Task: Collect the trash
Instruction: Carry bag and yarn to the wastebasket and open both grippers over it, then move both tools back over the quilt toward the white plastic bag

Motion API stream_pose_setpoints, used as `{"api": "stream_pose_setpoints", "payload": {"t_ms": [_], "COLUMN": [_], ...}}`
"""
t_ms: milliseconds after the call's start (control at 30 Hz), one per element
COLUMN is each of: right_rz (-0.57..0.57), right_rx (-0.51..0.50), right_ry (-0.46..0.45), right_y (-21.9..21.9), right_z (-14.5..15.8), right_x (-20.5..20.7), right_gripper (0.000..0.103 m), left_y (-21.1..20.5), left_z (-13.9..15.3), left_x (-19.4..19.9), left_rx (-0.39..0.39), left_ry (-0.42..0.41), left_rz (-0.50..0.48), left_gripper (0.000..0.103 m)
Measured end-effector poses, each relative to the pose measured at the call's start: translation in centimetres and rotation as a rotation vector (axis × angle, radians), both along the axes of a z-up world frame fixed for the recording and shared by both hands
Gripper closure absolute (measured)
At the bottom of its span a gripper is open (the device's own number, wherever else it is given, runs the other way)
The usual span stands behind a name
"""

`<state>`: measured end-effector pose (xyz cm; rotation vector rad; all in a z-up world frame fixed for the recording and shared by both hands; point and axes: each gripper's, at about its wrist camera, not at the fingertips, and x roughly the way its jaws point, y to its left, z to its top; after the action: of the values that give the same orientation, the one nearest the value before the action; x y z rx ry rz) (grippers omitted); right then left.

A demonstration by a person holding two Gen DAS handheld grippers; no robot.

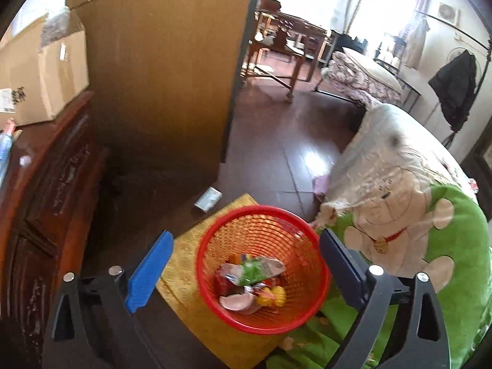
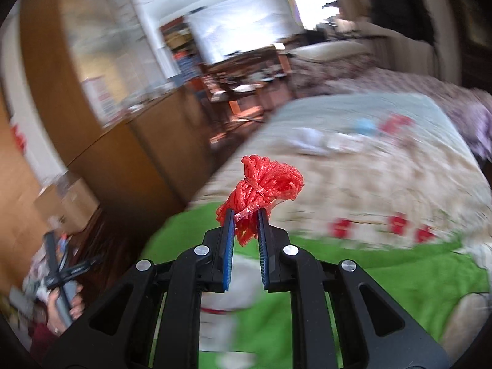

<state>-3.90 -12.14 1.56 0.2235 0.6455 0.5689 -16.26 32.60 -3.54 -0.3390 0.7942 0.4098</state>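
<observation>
Gripping red mesh wad [image 2: 264, 190] at fingertips, right gripper [image 2: 246, 227] needs red basket [image 1: 316, 264], which sits betw left gripper [image 1: 246, 255] fingers, spread wide, empty

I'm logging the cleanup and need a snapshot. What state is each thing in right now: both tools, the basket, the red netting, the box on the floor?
Left tool: open, nothing between its pads, above the basket.
Right tool: shut on the red mesh netting, held up over the bed.
Red basket: upright on the yellow mat, partly filled with wrappers.
Small box: lying on the floor, not collected.
</observation>
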Motion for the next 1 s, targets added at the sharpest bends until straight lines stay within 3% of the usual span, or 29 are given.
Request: {"api": "stream_pose_setpoints", "payload": {"t_ms": [200, 533, 600, 667, 1000], "right_rz": [0.287, 0.548, 0.563, 0.565, 0.510], "right_rx": [-0.061, -0.191, -0.199, -0.190, -0.099], "right_ry": [-0.014, 0.124, 0.160, 0.179, 0.183], "right_y": [10.3, 25.2, 26.4, 26.9, 23.7], "right_z": [1.6, -2.8, -3.9, -4.4, -4.1], "right_x": [-2.4, -1.4, -0.7, -0.3, -0.4], "right_gripper": [0.087, 0.080, 0.063, 0.058, 0.058], "left_y": [1.1, 4.1, 4.6, 4.9, 3.6], "left_z": [0.7, -1.2, -1.6, -1.9, -1.1], "left_x": [-1.4, -3.1, -3.4, -3.7, -3.5], "left_rx": [0.087, 0.105, 0.089, 0.078, 0.087], "left_ry": [0.009, 0.052, 0.059, 0.065, 0.057], "left_rz": [0.050, 0.125, 0.134, 0.142, 0.118], "left_gripper": [0.006, 0.006, 0.006, 0.006, 0.006]}}
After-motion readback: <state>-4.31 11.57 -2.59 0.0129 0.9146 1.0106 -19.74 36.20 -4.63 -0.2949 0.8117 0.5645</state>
